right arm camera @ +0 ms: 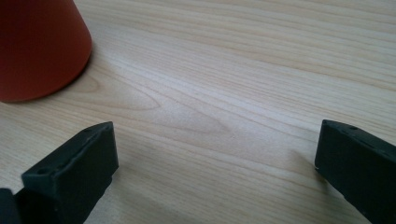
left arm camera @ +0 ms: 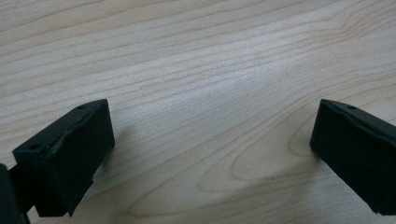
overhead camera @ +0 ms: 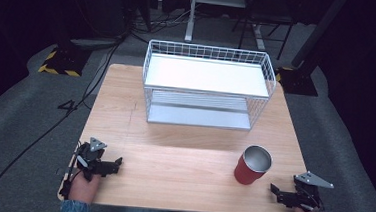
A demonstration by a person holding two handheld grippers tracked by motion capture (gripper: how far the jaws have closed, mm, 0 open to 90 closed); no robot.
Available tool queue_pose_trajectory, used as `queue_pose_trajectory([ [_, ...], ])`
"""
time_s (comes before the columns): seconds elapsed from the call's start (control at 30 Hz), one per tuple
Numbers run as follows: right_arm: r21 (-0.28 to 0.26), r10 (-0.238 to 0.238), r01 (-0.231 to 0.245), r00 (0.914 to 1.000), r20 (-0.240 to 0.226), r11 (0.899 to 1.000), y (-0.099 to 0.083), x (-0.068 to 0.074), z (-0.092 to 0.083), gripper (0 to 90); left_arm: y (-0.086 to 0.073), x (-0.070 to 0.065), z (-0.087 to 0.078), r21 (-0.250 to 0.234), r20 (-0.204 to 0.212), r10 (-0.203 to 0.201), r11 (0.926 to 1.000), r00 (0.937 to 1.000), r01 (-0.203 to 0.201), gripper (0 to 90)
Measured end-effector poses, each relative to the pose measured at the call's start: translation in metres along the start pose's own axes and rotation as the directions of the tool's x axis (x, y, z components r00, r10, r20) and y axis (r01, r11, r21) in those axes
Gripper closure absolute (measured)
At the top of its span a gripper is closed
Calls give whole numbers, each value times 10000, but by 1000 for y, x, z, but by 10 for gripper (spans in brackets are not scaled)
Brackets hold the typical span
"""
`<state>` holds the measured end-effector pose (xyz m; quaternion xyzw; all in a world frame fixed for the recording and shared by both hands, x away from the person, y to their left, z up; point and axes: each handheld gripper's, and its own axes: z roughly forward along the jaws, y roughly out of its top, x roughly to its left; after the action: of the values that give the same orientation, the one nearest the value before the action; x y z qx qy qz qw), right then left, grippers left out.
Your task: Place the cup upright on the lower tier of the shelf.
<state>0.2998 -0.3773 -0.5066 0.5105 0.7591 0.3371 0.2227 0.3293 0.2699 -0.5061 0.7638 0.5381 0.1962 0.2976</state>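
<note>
So the red cup (overhead camera: 252,165) sits upright at the lower right of the high view, on the wooden table (overhead camera: 172,160), near the front edge. It's a plain tapered tumbler, solid red on the outside with a shiny silvery inside and rim, wider at the mouth than at the base. Looks empty from above. In the right gripper view it fills the upper left corner as a matte red-orange wall (right arm camera: 39,46) meeting the wood grain.

Right gripper (overhead camera: 282,194) rests in the lower right corner of the high view, just beside the cup but not touching it, jaws spread wide with nothing between them. Left gripper (overhead camera: 114,165) is at the lower left, well apart from the cup, jaws also wide over bare wood.

Behind it all, at the upper centre, stands a white wire basket shelf (overhead camera: 207,85).
</note>
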Motion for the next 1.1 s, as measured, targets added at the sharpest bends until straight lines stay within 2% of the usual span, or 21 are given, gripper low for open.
queue_pose_trajectory([
  [0.2, -371, 54, -47, 9998, 192, 9993, 2, 0, -6, 0, 0, 0, 0, -6, -1, -45, 10000, 10000, 45, 3],
  [0.47, -770, -10, 23, 9999, 169, 9970, 5, 3, -10, 0, 0, 0, 0, -8, -1, -49, 10000, 10000, 49, 3],
  [0.5, -1019, 15, 7, 9998, 219, 9948, 6, 6, -14, 0, 0, 0, 0, -5, -1, -44, 10000, 10000, 44, 3],
  [0.63, -1315, -62, 100, 9995, 296, 9913, 8, 10, -19, 0, 0, 0, 0, -7, -6, -39, 10000, 10000, 39, 3],
  [0.67, -1620, -65, 125, 9993, 374, 9867, 9, 14, -25, 0, 0, 0, 0, -4, -4, -37, 10000, 10000, 37, 3],
  [0.73, -1764, -87, 160, 9991, 420, 9842, 9, 16, -27, 0, 0, 0, 0, -4, -4, -40, 10000, 10000, 40, 3],
  [0.77, -2025, -44, 124, 9992, 400, 9792, 9, 19, -30, 0, 0, 0, 0, -7, -1, -46, 10000, 10000, 46, 3],
  [0.93, -2372, -53, 126, 9995, 316, 9714, 8, 29, -38, 0, 0, 0, 0, -10, 1, -47, 10000, 10000, 47, 3],
  [1.1, -2696, -291, 373, 9990, 343, 9623, 8, 41, -45, 0, 0, 0, 0, -8, -1, -47, 10000, 10000, 47, 3],
])
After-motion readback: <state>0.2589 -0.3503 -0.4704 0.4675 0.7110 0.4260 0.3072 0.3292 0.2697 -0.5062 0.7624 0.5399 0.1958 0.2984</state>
